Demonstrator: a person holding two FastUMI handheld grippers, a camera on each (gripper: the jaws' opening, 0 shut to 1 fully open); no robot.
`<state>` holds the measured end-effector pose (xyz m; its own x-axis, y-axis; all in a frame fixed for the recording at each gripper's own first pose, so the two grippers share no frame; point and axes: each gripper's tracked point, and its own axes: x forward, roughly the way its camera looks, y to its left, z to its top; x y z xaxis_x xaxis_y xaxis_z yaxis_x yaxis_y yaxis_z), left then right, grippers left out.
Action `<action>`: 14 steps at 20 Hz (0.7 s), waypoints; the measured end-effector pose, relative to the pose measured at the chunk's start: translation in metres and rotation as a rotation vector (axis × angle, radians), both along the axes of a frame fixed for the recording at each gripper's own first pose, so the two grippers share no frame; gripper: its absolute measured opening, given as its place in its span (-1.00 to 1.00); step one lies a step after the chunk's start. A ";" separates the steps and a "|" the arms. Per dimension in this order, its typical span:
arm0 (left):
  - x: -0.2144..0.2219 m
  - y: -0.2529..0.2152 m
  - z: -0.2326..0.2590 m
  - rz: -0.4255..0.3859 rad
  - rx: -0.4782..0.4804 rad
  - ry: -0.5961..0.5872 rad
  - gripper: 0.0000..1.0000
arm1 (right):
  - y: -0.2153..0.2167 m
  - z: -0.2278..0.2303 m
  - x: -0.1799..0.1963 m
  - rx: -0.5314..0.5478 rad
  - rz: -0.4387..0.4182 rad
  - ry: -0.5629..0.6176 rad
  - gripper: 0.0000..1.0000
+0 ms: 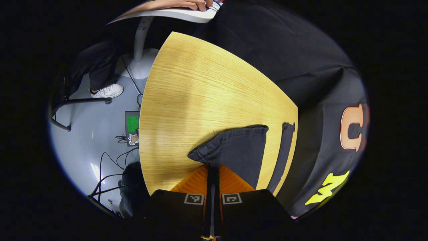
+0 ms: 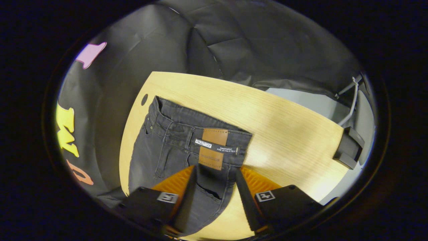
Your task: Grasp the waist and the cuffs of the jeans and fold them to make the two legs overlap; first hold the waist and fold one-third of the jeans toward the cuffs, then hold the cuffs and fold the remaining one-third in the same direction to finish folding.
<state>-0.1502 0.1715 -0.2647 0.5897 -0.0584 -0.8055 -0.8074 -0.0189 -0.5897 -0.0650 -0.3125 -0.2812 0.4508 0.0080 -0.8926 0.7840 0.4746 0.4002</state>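
From my remote seat, the wooden table [image 1: 200,93] is my anchor. In the left gripper view, my left gripper [image 1: 212,169] has its fingers drawn nearly together at the hem of one cuff [image 1: 234,147] of the dark jeans [image 2: 174,140]; the cloth seems pinched between them, though the contact itself is hidden, so I cannot tell for certain. The second cuff [image 1: 284,150] lies along the table's edge nearest the booth wall.

In the right gripper view, my right gripper [image 2: 215,180] stands wide apart over the seat of the jeans, gripping nothing. The waist [image 2: 200,129], with its brown leather patch [image 2: 214,144], lies flat on the table, beyond the fingers.
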 end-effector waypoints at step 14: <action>0.059 0.007 0.065 0.097 -0.113 -0.080 -0.94 | 0.014 0.084 0.042 0.164 -0.067 -0.241 -0.77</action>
<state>-0.0914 0.1790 -0.1993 0.6588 -0.0854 -0.7475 -0.7493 -0.1640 -0.6416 -0.0230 -0.2984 -0.1972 0.6541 0.1063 -0.7489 0.6845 0.3382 0.6459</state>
